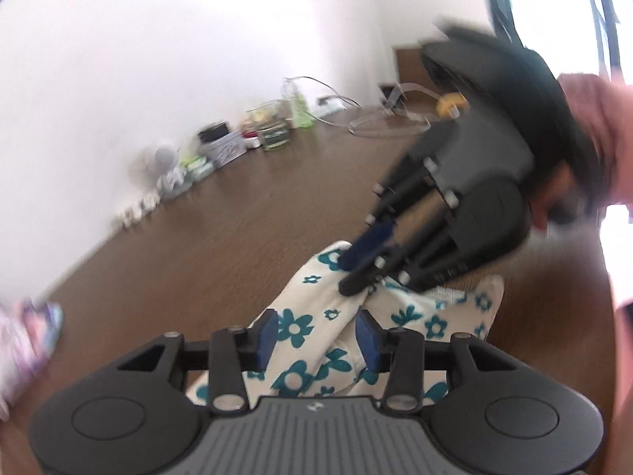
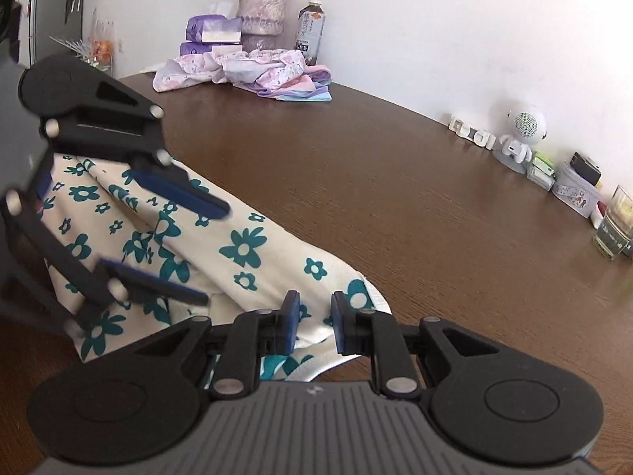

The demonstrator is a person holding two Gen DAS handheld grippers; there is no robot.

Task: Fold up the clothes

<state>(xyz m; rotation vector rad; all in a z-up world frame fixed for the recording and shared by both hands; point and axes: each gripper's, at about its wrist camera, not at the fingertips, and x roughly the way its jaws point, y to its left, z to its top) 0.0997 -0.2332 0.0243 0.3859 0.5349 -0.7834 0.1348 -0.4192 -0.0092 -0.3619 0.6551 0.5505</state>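
Observation:
A cream garment with teal flowers (image 2: 245, 245) lies folded into a long strip on the brown wooden table (image 2: 395, 182). My right gripper (image 2: 315, 322) stands over the strip's near end; its blue pads are a narrow gap apart with the hem showing between them. In the left wrist view the right gripper (image 1: 358, 267) points down at a bunched crease of the garment (image 1: 300, 328). My left gripper (image 1: 318, 338) is open, its pads either side of a fold. From the right wrist view the left gripper (image 2: 215, 255) hovers open above the garment's far part.
A heap of pastel clothes (image 2: 245, 69) lies at the table's back by tissue packs (image 2: 213, 31), a vase (image 2: 263, 12) and a bottle (image 2: 311, 27). A white robot figure (image 2: 520, 130), tins and a glass (image 2: 613, 229) line the wall. A pink sleeve (image 1: 593, 126) holds the right gripper.

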